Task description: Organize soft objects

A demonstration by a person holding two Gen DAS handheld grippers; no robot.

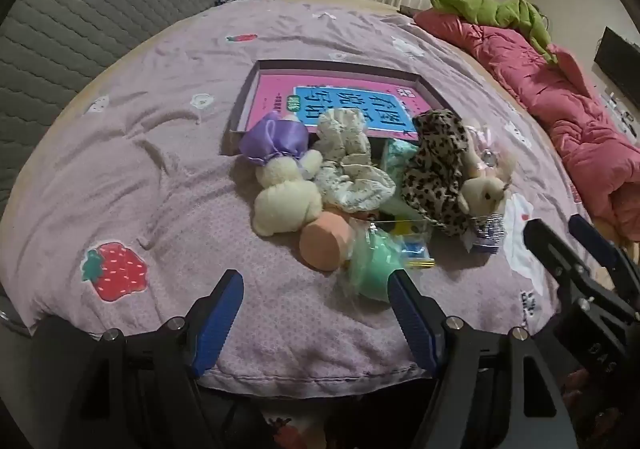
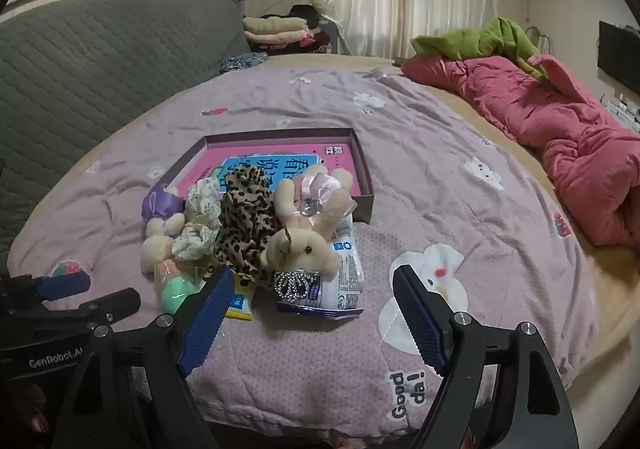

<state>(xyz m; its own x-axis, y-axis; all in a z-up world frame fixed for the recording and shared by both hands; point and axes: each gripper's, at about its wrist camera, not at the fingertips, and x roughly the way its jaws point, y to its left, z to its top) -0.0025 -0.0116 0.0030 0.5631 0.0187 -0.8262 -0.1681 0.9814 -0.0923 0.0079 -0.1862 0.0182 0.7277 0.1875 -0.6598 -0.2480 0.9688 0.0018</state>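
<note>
L gripper (image 1: pixel 316 319) & R gripper (image 2: pixel 314 323) fingers released; toy pile (image 1: pixel 360 185) on bed, untouched.

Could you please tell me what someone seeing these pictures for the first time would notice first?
Most likely the heap of soft toys on the lilac bedspread: a leopard-print plush in the middle, a cream bunny with a pink bow beside it, and a bear in a purple cap at the left. Behind the heap lies a shallow box holding a pink book. Both tongs, left and right, hang open just before the heap.
</note>
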